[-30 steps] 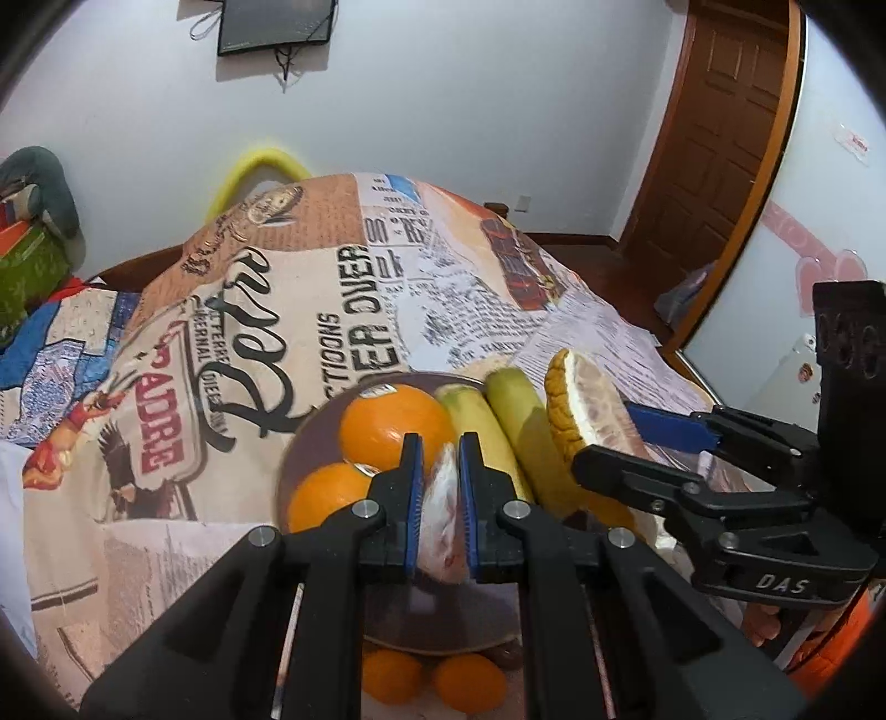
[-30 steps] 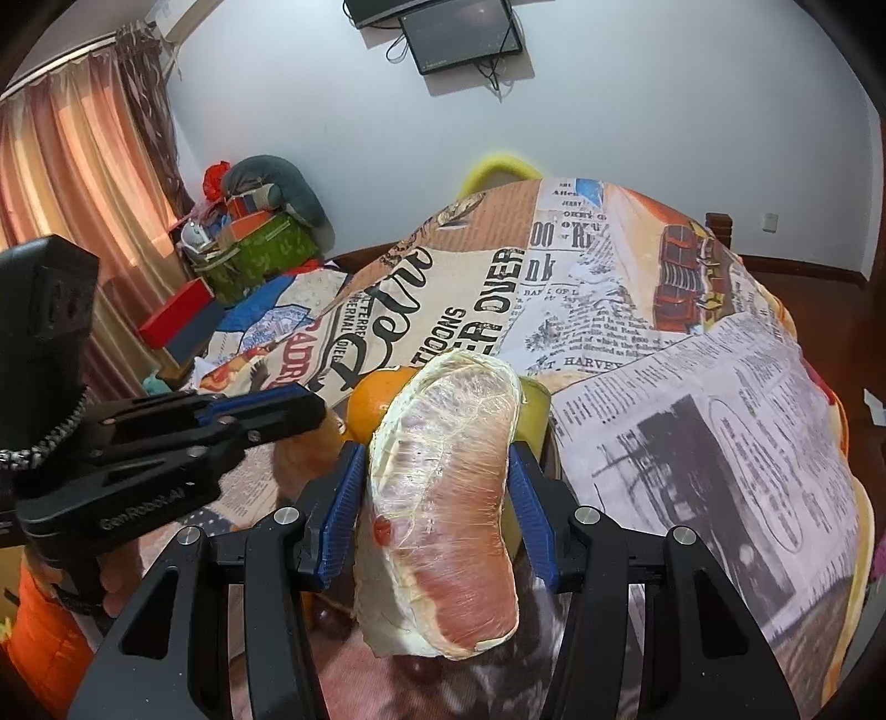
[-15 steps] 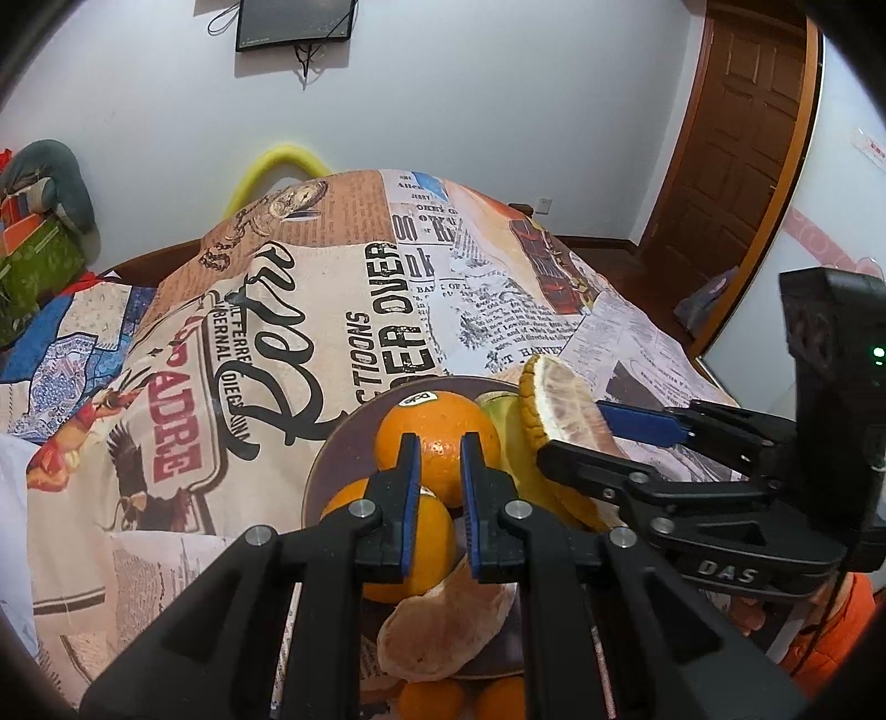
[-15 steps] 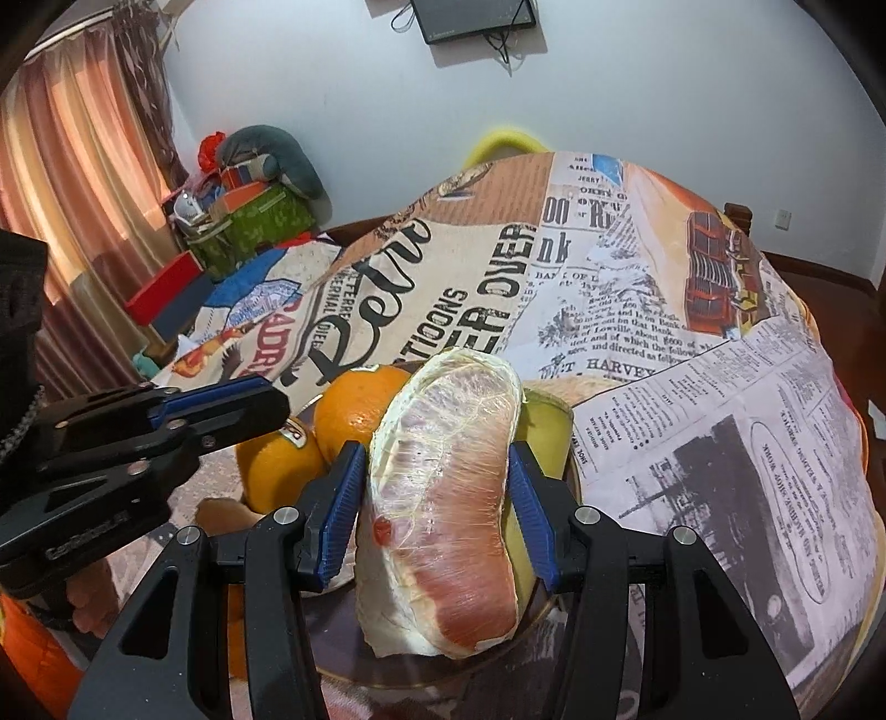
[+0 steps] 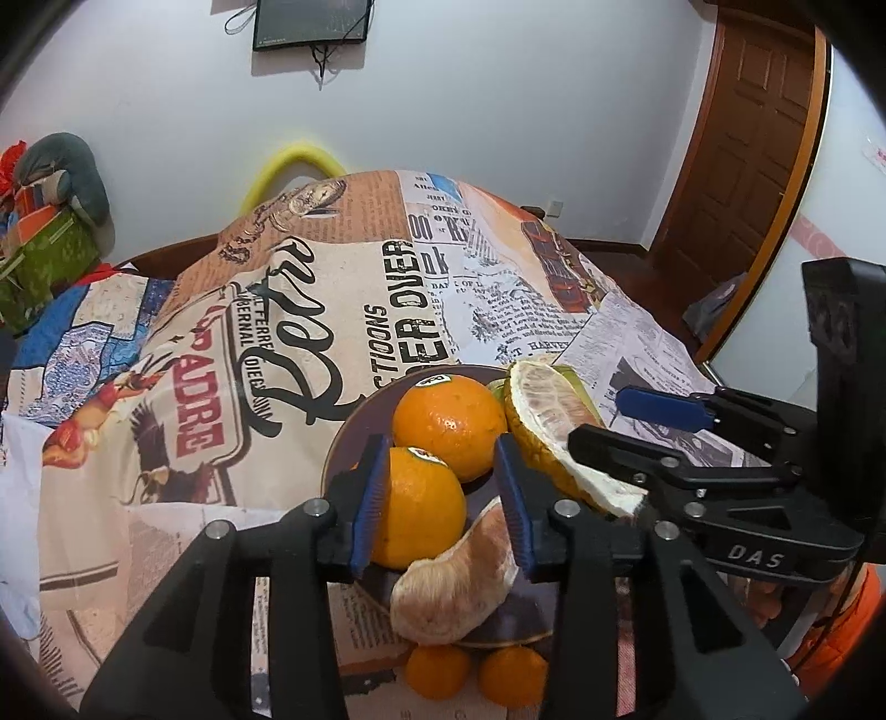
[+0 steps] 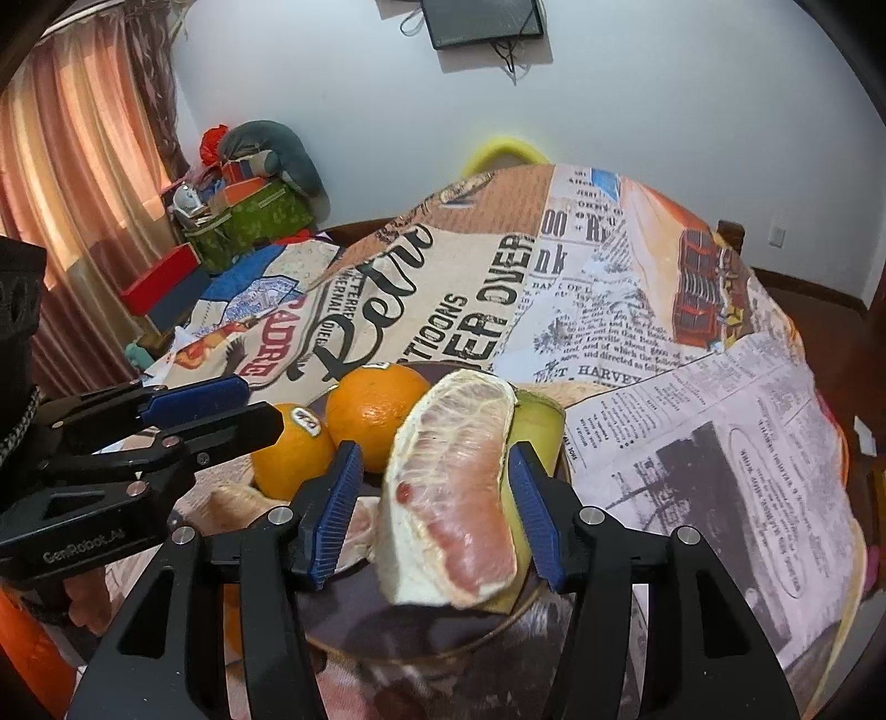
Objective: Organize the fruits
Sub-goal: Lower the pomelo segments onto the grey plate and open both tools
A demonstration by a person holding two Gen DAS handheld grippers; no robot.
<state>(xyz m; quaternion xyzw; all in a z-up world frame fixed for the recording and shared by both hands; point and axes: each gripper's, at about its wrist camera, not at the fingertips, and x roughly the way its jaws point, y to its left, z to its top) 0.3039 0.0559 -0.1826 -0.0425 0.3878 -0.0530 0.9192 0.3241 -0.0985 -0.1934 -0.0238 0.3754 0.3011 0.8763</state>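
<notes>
Your left gripper fingers spread over the plate — right gripper spread around the pomelo wedge, left pad clear.

there were two large round oranges with stickers, two small orange tangerines, two peeled pinkish pomelo wedges, one dark round plate, and two black grippers with blue pads.

Looking forward along each hand-held gripper's fingers, close above the plate of fruit — left wrist view from the plate's left, right wrist view from its right. Both facing the far wall and its screen, sharing the plate, the printed cloth — and catching each other's gripper.
</notes>
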